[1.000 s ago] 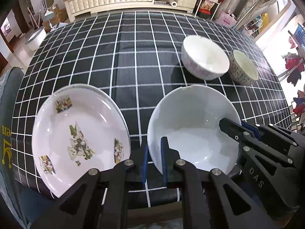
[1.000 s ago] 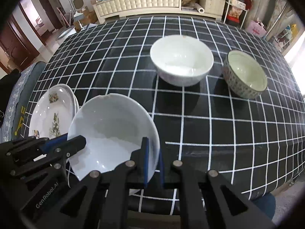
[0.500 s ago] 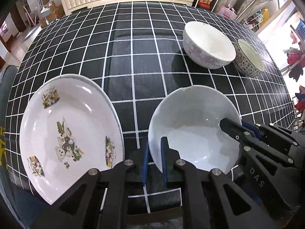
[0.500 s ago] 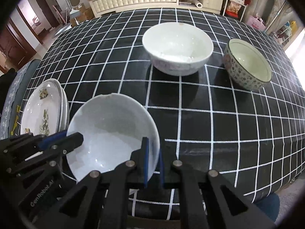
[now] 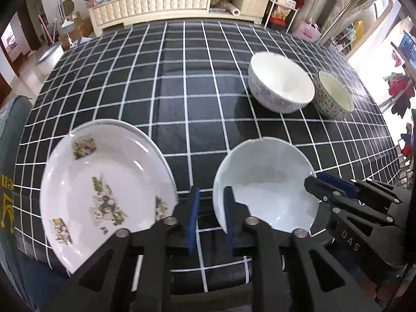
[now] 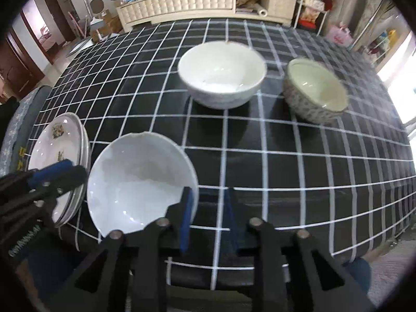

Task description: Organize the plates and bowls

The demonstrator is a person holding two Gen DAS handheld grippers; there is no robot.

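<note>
Far left, near edge of bench (image 5: 182,83), covered in a black cloth w/ white grid: stack of printed plates (image 5: 104,187). Top plate is white w/ cartoon pictures, nothing on it; in the right wrist view at least two more rims show under it (image 6: 78,156).

Just right of the stack: plain white bowl (image 5: 265,182), empty, small chip on its far rim. It sits on the bench near the front edge, between the two grippers.

Left gripper (image 5: 209,218): jaws have just been opening. They straddle the bowl's left rim, right blue pad close to the wall or touching it, left pad apart w/ bench showing in the gap – grip released.

Right gripper (image 6: 208,218): jaws have just been opening too, wider. Left pad sits at the bowl's right rim (image 6: 140,182), right pad well clear over bare cloth – let go, nothing clamped.

Further back & right: white bowl w/ faint grey pattern outside (image 5: 280,85), empty, upright. Just beside it on the right, close but whether touching can't tell: smaller bowl w/ dark speckled outside, cream inside (image 5: 334,96), also empty.

Beyond the far end of the bench: long cream cabinet (image 5: 166,0) w/ clutter on top.
</note>
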